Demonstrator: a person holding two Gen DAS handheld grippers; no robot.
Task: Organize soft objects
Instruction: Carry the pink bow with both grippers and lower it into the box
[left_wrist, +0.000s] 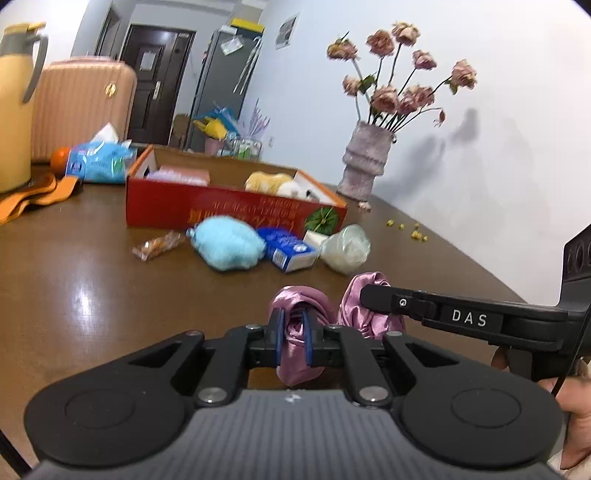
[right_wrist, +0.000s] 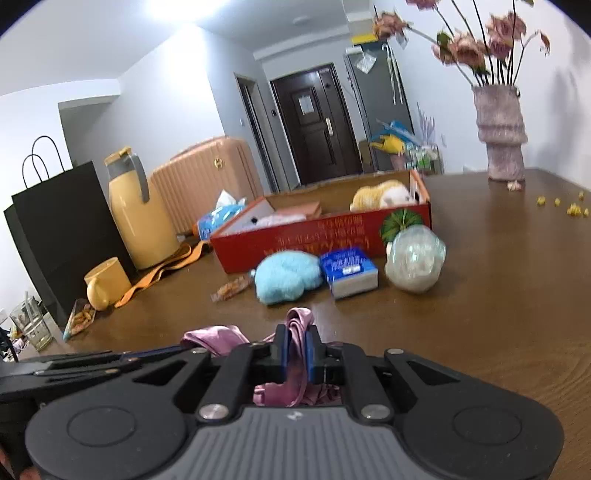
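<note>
The box (right_wrist: 325, 236) stands on the table (right_wrist: 498, 295); in it, a plush toy (right_wrist: 380, 195) lies at the right end. Before the box, from left to right, lie a snack packet (right_wrist: 232, 288), a fluffy ball (right_wrist: 288, 277), a small carton (right_wrist: 349, 271) and a bag (right_wrist: 415, 258). Right of the box and behind it stands the vase (right_wrist: 500, 136); to the box's left stands a jug (right_wrist: 136, 214)

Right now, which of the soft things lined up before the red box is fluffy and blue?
The fluffy light-blue plush, leftmost of the three; the tissue pack is boxy, the bagged white ball is pale.
</note>
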